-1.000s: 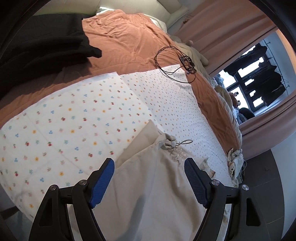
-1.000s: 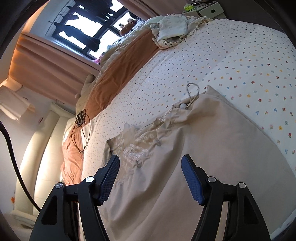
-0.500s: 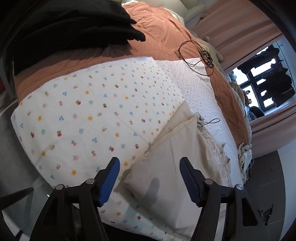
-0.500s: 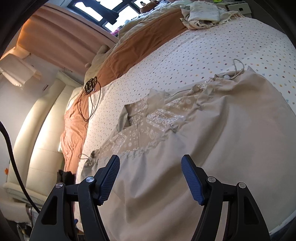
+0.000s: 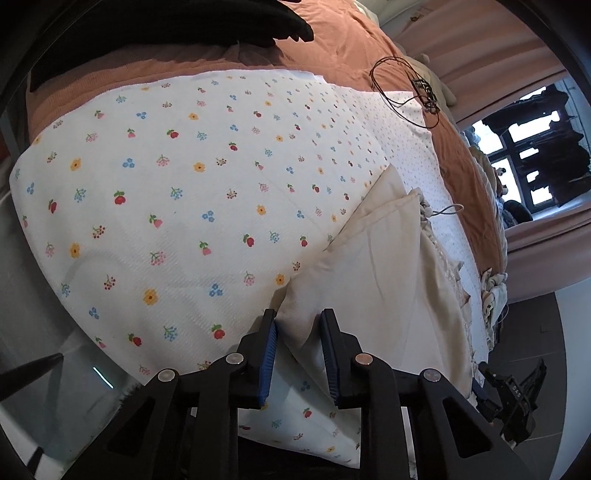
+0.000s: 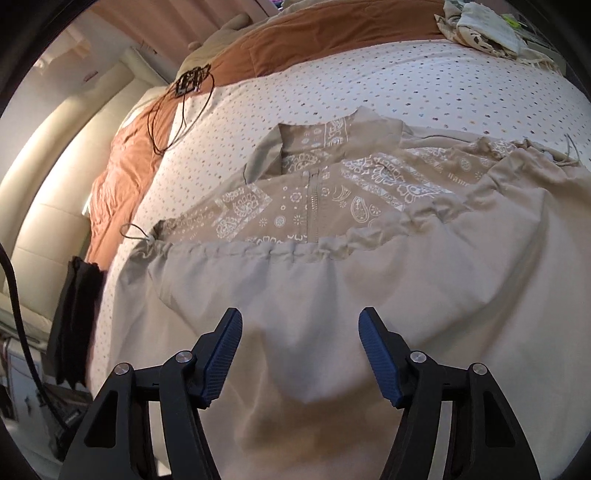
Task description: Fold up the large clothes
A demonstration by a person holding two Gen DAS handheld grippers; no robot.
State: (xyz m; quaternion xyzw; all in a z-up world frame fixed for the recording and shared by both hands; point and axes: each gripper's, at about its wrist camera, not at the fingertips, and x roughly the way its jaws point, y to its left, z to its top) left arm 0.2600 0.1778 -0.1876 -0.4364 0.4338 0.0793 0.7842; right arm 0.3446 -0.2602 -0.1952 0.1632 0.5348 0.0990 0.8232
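A large beige garment with a white paisley-printed top, a zip and a drawstring waist lies spread on the bed. In the left wrist view it lies at the bed's near edge. My left gripper has its jaws narrowed around the garment's near corner, with the cloth between the blue pads. My right gripper is wide open and empty, hovering above the plain lower part of the garment.
A white floral sheet covers the bed over an orange-brown blanket. A black cable with a small device lies on the bed. Dark clothes lie at the far side. A crumpled cloth pile sits at the bed's corner.
My left gripper has dropped to the garment's near corner and closed around it. My right gripper has moved along over the garment, staying open.
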